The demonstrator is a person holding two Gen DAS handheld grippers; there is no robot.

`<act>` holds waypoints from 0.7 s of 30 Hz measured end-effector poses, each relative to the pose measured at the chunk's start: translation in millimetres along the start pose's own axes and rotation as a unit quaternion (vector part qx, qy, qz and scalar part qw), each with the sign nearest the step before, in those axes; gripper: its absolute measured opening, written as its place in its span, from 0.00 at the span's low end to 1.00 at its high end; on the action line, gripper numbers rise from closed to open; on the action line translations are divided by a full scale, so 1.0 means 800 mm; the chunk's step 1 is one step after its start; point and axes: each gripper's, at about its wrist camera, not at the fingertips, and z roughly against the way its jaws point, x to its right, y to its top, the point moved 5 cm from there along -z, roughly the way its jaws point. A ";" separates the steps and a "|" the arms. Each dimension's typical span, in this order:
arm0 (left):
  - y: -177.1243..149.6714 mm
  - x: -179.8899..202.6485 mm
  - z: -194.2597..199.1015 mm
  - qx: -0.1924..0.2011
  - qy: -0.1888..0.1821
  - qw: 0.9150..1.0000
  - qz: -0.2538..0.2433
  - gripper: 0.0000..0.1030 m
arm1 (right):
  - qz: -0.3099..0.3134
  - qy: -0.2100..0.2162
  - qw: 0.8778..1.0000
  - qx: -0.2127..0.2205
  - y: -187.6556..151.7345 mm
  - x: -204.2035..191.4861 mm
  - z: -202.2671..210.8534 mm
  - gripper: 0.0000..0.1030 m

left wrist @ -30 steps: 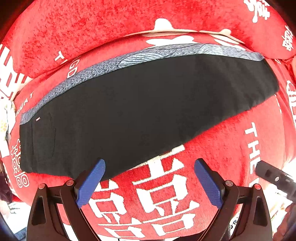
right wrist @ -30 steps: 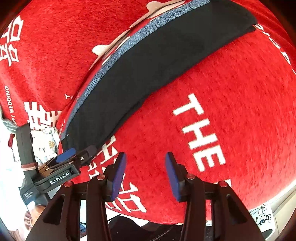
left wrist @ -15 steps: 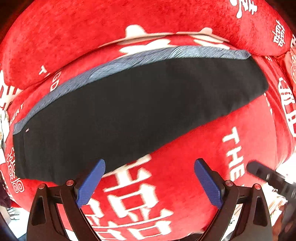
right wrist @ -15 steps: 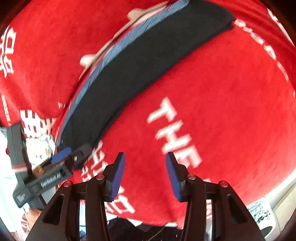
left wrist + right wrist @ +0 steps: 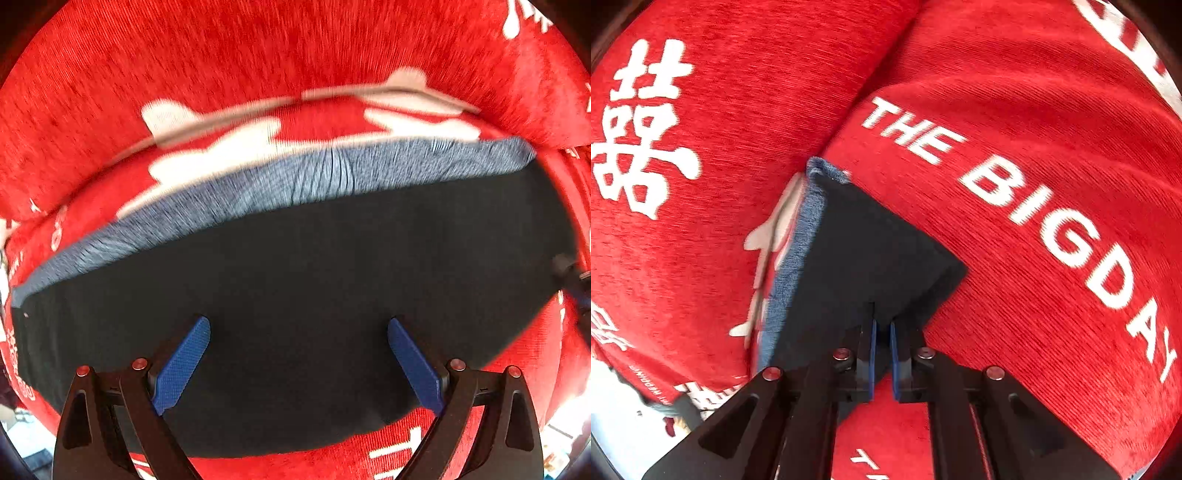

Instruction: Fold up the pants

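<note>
pants (image 5: 314,295): black, lying long across the red sofa cover (image 5: 258,55)
right gripper (image 5: 881,332): jaws have just closed, pinching the pants' end
left gripper (image 5: 299,354): spread wide above mid-pants, holding nothing
step: gripping for the fold
next: probably left must clamp, then carry the end over

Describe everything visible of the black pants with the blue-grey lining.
The black pants with blue-grey lining lie flat as a long dark band on the red plush cover with white lettering. A heathered blue-grey strip shows along the far edge. The right gripper has just closed at one end's corner; the left gripper hangs open above the middle.
</note>
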 end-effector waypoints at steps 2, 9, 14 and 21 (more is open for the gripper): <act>0.000 0.000 0.001 0.011 -0.004 1.000 0.000 0.96 | 0.049 0.007 0.999 0.009 0.001 -0.023 0.014 0.06; 0.005 0.003 -0.002 0.007 0.006 1.000 -0.015 0.96 | 0.020 -0.010 1.000 -0.021 0.003 0.023 -0.006 0.16; 0.013 0.007 -0.007 0.009 0.005 1.000 -0.018 0.96 | 0.011 0.030 0.999 -0.033 -0.013 0.032 0.009 0.40; 0.015 0.009 -0.008 0.010 0.007 1.000 -0.016 0.96 | -0.015 0.068 0.997 -0.025 -0.020 0.039 -0.002 0.40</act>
